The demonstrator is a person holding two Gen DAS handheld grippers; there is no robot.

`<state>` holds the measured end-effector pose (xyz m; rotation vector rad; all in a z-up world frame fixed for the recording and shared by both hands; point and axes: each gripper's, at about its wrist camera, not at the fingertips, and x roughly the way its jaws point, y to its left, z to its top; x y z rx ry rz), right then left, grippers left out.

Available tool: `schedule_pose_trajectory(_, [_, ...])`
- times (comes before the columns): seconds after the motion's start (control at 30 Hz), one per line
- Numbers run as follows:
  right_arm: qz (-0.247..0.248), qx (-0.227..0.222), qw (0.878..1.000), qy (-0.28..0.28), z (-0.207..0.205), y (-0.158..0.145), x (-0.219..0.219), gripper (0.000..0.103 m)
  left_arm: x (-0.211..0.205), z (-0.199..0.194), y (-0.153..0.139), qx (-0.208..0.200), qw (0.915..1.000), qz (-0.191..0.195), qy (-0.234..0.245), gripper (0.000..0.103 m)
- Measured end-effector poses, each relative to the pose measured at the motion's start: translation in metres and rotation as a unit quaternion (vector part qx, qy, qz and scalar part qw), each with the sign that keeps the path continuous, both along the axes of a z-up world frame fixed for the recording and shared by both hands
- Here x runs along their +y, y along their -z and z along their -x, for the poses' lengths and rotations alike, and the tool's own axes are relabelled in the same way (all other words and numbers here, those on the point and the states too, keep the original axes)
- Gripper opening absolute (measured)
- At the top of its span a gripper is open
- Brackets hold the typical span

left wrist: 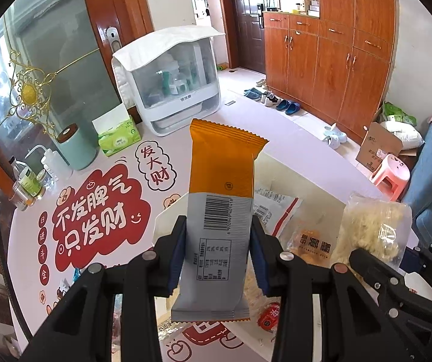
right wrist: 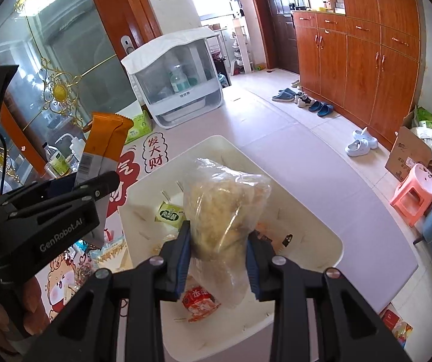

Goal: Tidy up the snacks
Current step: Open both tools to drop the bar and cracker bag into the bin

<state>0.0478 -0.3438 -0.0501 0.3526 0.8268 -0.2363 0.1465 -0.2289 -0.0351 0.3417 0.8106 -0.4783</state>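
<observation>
My left gripper (left wrist: 218, 250) is shut on an orange and grey snack bar packet (left wrist: 220, 199), held upright above the table; the packet also shows in the right wrist view (right wrist: 104, 147). My right gripper (right wrist: 218, 255) is shut on a clear bag of pale crispy snacks (right wrist: 225, 211), held over the white tray (right wrist: 315, 235); the bag also shows in the left wrist view (left wrist: 373, 226). In the tray lie a green packet (right wrist: 169, 212), a red packet (right wrist: 199, 300) and other wrapped snacks.
The table carries a red and white printed cover (left wrist: 95, 211), a white cabinet box (left wrist: 173, 84), a green tissue pack (left wrist: 119, 138), a teal canister (left wrist: 75, 147) and bottles (left wrist: 30, 181). More packets lie at the table's near left (right wrist: 95, 256). A pink stool (right wrist: 415, 190) stands on the floor.
</observation>
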Motion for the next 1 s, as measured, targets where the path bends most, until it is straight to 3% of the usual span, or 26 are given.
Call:
schedule_pose_trajectory(0.17, [0.003,0.011,1.000,-0.002,-0.001,0.005,0.000,0.034,-0.004,-0.001,0.007,0.005,1.0000,-0.008,-0.001,0.039])
schedule_pose_trajectory(0.27, [-0.004,0.017,1.000,-0.001,-0.001,0.009,-0.001,0.034,-0.005,-0.002,0.012,0.009,0.9998,-0.016,-0.005,0.046])
schedule_pose_trajectory(0.33, [-0.011,0.023,1.000,-0.002,-0.002,0.012,-0.001,0.038,-0.004,-0.003,0.014,0.013,0.9996,-0.023,-0.012,0.087])
schedule_pose_trajectory(0.37, [-0.015,0.026,1.000,-0.002,-0.003,0.013,-0.001,0.043,-0.002,-0.003,0.015,0.012,0.9995,-0.022,-0.017,0.093])
schedule_pose_trajectory(0.5, [-0.009,0.025,1.000,-0.001,-0.003,0.015,0.002,0.057,0.002,-0.004,0.014,0.010,0.9995,-0.019,-0.024,0.094])
schedule_pose_trajectory(1.0, [-0.011,0.026,1.000,-0.014,-0.004,0.014,0.009,0.059,0.011,0.000,0.011,0.015,0.9992,-0.015,-0.033,0.094])
